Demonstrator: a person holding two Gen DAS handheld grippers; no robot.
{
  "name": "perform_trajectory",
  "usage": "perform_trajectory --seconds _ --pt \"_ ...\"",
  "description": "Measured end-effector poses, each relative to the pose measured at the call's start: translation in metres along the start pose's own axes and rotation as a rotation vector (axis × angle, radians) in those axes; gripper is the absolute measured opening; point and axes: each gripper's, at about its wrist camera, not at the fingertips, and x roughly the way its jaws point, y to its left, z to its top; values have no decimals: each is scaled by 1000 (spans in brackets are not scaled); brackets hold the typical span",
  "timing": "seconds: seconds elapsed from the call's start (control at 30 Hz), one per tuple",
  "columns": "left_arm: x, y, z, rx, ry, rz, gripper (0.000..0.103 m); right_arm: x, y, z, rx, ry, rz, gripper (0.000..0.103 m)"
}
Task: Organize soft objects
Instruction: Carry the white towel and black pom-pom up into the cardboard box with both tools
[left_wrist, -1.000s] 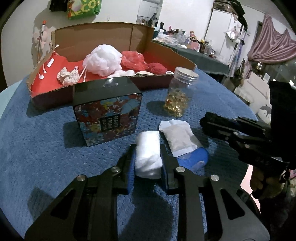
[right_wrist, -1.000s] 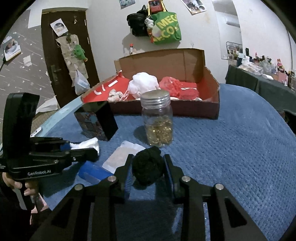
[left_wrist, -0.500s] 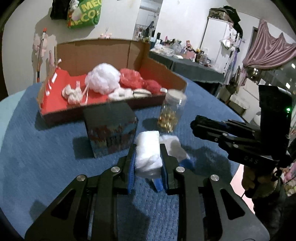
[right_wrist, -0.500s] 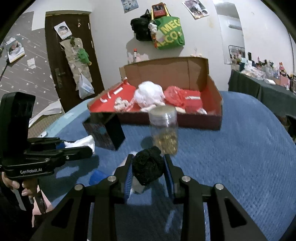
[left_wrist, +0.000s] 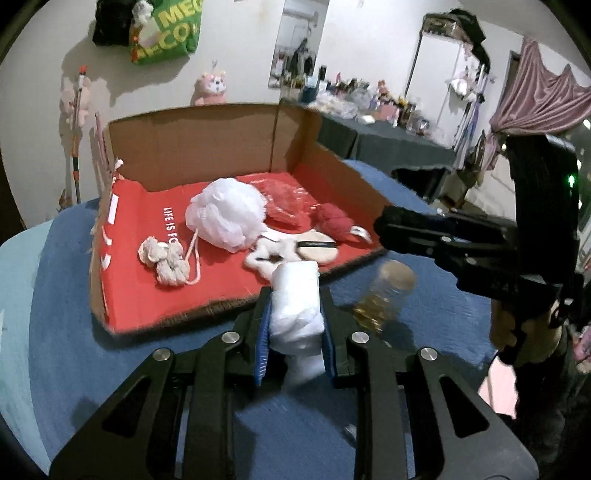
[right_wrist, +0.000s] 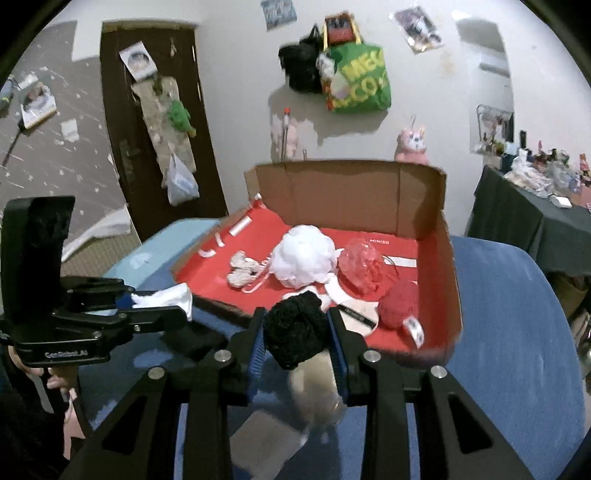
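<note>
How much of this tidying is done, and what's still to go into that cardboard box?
Already in the cardboard box: a white puff, red pieces and small cream ones. In hand: the left gripper clamps a white bundle, the right gripper a black puff. Both have yet to be dropped in.

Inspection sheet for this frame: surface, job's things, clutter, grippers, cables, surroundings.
Surface: blue cloth covering the table.
Job's things: cardboard box with red lining holds a white mesh pouf, red mesh pouf, red ball and a small cream bundle.
Clutter: jar, blurred, on the cloth.
Grippers: left gripper shut on a white roll; right gripper shut on a black scrunchy ball.
Cables: nothing seen.
Surroundings: green bag on the wall, dark door, crowded side table.
</note>
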Motion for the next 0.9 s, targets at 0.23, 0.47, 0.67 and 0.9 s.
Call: perform_trajectory --seconds 0.23,0.47,0.67,0.9 --pt "57 32 35 10 152 27 22 76 -28 38 -17 202 22 34" --pt "108 54 45 27 287 72 22 146 -51 49 -19 387 5 34" --pt "131 61 46 37 342 84 22 177 -58 46 -40 470 -28 34" --pt "145 61 47 39 361 88 22 184 -62 44 -52 484 -60 34"
